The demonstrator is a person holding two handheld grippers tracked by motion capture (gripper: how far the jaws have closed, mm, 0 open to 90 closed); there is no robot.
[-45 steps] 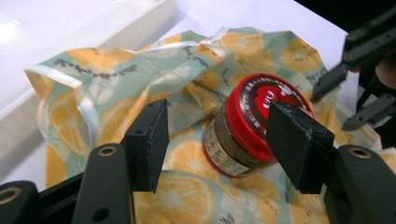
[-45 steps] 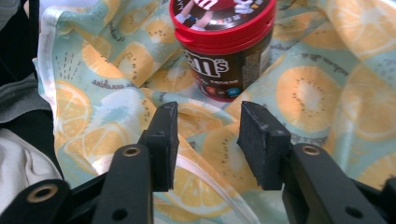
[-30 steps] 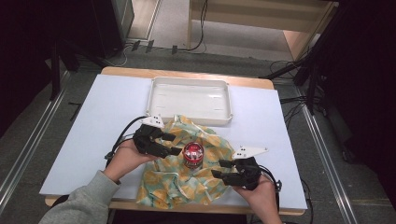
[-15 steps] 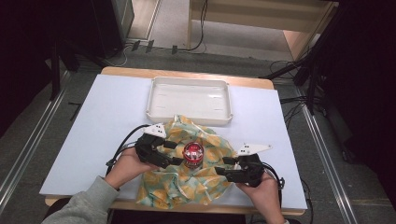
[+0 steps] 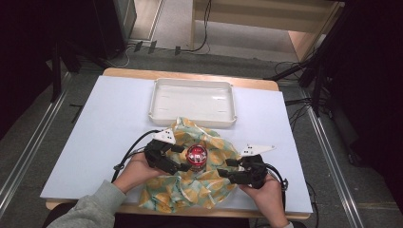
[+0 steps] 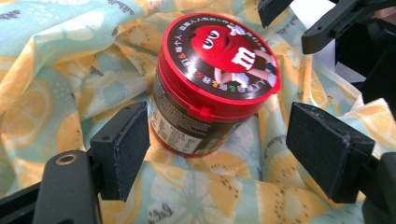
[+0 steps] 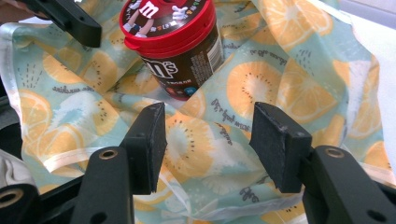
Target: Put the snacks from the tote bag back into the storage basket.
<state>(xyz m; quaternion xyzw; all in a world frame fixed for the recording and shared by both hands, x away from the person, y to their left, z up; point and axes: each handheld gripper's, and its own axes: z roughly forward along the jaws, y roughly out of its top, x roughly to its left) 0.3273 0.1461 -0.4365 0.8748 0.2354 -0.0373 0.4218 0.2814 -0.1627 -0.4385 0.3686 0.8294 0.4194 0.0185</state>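
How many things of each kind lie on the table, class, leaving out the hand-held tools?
Candy tub: 1
Patterned cloth: 1
White tray: 1
Total: 3

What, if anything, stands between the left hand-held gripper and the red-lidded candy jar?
Nothing visible: the candy jar stands on the fruit-print cloth between the open pads of the left hand-held gripper.
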